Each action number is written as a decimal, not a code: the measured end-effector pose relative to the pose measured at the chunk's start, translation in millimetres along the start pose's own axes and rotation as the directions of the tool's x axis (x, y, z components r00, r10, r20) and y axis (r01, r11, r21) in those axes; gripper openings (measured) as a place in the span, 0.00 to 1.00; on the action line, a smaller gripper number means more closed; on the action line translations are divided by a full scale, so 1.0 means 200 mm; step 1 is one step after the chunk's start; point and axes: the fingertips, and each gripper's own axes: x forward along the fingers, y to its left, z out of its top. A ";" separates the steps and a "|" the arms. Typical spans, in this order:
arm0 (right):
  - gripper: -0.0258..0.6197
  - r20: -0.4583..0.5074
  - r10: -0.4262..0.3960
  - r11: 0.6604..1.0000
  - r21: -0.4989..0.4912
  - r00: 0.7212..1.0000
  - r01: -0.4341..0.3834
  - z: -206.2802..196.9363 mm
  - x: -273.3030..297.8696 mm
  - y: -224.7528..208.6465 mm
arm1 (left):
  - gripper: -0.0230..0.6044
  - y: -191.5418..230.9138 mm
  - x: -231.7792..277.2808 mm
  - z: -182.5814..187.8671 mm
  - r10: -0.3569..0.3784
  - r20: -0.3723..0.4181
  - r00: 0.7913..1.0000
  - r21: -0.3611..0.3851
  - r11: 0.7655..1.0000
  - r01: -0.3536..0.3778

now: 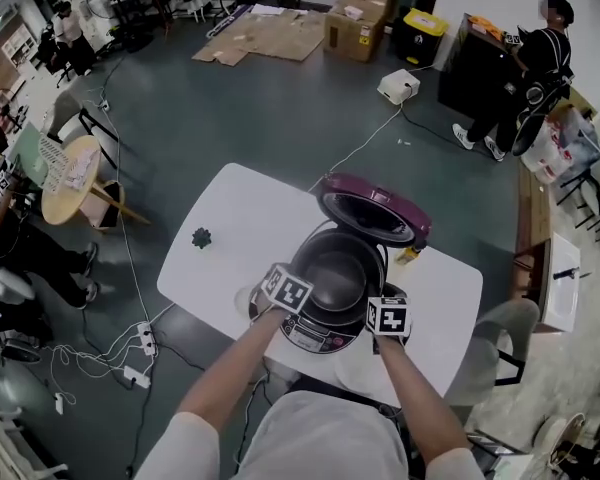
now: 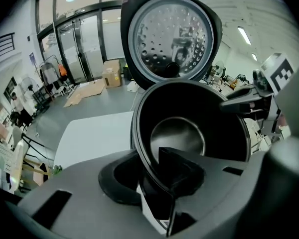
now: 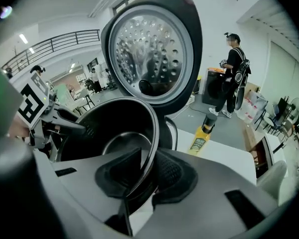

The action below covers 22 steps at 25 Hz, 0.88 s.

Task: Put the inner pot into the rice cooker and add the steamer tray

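The dark inner pot [image 1: 338,273] is in the mouth of the rice cooker [image 1: 315,338], whose maroon lid [image 1: 375,213] stands open behind it. My left gripper [image 1: 300,286] is shut on the pot's left rim and my right gripper [image 1: 380,296] on its right rim. In the left gripper view the pot [image 2: 189,128] has its rim running between my left gripper [image 2: 157,178] pads, under the perforated lid plate [image 2: 169,36]. The right gripper view shows the same on the pot [image 3: 109,128] with my right gripper [image 3: 147,176]. I cannot make out a steamer tray for certain.
The cooker stands near the front edge of a white table [image 1: 240,228]. On the table lie a small dark object [image 1: 201,237] at the left and a yellow bottle [image 3: 200,136] behind the cooker. A person [image 1: 525,68] stands far off by boxes.
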 end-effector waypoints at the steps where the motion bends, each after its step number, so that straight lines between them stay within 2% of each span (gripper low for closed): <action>1: 0.18 -0.011 -0.011 1.000 -0.011 1.000 0.011 -0.01 0.02 0.00 | 0.23 0.00 0.02 -0.01 0.003 -0.008 1.000 0.011 1.000 -0.003; 7: 0.21 -0.078 -0.067 0.996 -0.061 0.995 0.062 -0.10 0.11 -0.03 | 0.25 0.01 0.12 -0.03 0.027 -0.059 0.998 0.098 0.995 -0.021; 13: 0.23 -0.109 -0.120 0.987 -0.116 0.987 0.107 -0.14 0.15 -0.04 | 0.26 0.02 0.16 -0.04 0.104 -0.074 0.992 0.168 0.982 -0.090; 17: 0.23 -0.122 -0.135 0.986 -0.117 0.983 0.121 -0.13 0.15 -0.04 | 0.26 0.03 0.17 -0.04 0.144 -0.075 0.987 0.180 0.975 -0.129; 22: 0.21 -0.105 -0.115 0.991 -0.076 0.988 0.108 -0.14 0.17 -0.05 | 0.27 0.03 0.17 -0.05 0.158 -0.079 0.984 0.181 0.973 -0.142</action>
